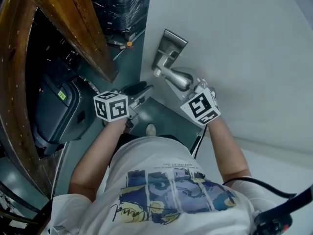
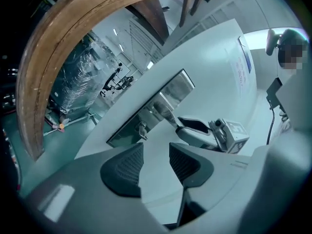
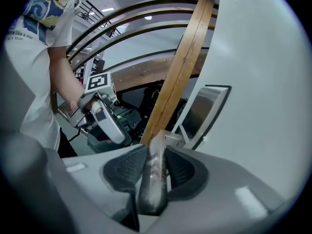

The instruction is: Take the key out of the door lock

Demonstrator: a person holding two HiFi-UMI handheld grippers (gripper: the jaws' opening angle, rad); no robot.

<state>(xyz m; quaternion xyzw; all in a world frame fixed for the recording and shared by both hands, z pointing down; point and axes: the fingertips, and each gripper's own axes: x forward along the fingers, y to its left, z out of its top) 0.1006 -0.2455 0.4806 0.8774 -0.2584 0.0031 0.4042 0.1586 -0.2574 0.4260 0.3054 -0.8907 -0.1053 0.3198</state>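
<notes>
1. My right hand-held gripper (image 3: 155, 156) grips the door handle (image 3: 152, 194), lower centre (I should hold the door steady).
2. My left hand-held gripper (image 2: 156, 155) is open and empty; the key (image 2: 141, 129) sits in the lock plate (image 2: 163, 99), mid-frame.
3. Next: grasp its head squarely and pull straight out.

Brushed metal door handle (image 1: 178, 78), glossy wooden arch (image 1: 73, 23), matt white door (image 1: 244, 43)

left hand-held gripper (image 2: 156, 161): jaws apart, empty | right hand-held gripper (image 3: 155, 159): jaws clamped on door handle (image 1: 178, 78) | arms extended
</notes>
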